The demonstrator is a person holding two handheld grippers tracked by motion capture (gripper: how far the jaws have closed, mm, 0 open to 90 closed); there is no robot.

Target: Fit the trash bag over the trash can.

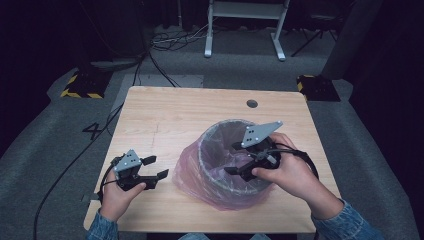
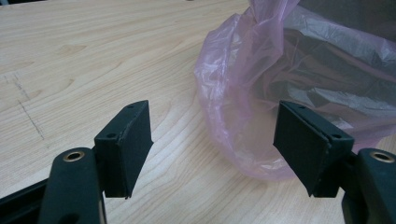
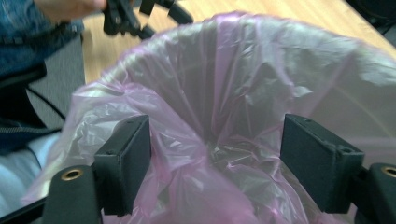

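My right gripper [image 1: 239,159]: jaws wide, over the bin [image 1: 220,172], pink liner [image 3: 205,154] at twelve o'clock, unpinched.
My left gripper [image 1: 156,167]: wide, empty; liner at two o'clock.

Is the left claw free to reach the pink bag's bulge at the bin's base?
Probably yes: the left claw is open, with bare table between it and the pink bag.

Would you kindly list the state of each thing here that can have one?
bin: upright on the table, lined.
pink bag: lining the bin, loose plastic bunched outside around its base.
left gripper: open, empty, beside the bag.
right gripper: open, over the bin's mouth, bag film between its jaws, not pinched.
table: bearing the bin.
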